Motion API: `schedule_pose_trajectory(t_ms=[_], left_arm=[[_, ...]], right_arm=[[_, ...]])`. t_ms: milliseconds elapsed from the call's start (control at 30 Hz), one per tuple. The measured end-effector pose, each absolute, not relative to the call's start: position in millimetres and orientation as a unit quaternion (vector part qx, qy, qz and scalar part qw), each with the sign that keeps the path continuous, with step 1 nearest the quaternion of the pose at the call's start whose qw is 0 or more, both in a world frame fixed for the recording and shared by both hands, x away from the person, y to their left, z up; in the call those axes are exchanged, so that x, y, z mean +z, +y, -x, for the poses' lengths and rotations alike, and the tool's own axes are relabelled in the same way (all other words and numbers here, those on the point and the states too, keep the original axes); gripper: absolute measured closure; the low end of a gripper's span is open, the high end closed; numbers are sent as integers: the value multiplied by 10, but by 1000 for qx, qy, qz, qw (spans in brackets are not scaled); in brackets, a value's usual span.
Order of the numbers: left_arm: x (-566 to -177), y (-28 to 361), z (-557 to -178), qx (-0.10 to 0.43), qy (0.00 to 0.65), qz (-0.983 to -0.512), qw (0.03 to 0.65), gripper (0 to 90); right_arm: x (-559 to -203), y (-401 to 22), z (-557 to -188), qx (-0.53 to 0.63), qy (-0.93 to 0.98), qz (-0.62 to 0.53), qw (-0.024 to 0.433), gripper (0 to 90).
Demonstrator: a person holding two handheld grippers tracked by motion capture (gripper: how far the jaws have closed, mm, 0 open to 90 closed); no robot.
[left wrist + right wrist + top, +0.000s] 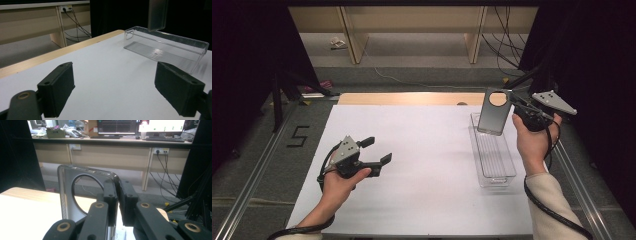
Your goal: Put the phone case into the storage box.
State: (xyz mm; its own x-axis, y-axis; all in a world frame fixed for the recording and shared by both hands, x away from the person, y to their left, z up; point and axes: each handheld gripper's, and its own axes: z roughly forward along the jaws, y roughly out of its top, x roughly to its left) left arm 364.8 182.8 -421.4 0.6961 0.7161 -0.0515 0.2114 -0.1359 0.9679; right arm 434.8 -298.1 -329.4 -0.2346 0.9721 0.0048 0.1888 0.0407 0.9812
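The white table [412, 165] is carrying a long clear plastic tray [493, 155], which is lying just below and in front of the right claw [514, 107] and well apart from the left claw [377, 150], across the table from it.

The right claw is holding a flat, smoky translucent panel with a round hole [493, 112] near its top. In the right gripper view its jaws are pressing nearly together on one edge of that panel [80, 195], so the grip is looking firm. The panel is hanging upright over the far end of the tray; its lower edge is sitting close to the tray's rim, though whether it is touching the rim is hard to tell from the high view. The left gripper view is showing the same panel's lower end [157, 15] hovering just above the tray's far wall [165, 42].

The left claw is resting low near the table with its jaws standing wide apart and nothing between them.

Judging by this, the panel is already picked up and brought to the tray; what is left is lowering or fitting it into the tray and letting go. It may be a lid or a divider.
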Motion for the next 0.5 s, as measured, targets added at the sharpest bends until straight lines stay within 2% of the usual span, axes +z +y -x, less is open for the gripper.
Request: schedule_pose_trajectory(t_ms=[500], left_arm=[[-4211,1827,-3648,221,321,-721,573,156]], right_arm=[[-3301,-2978,-4366,497,609,-478,392,853]])
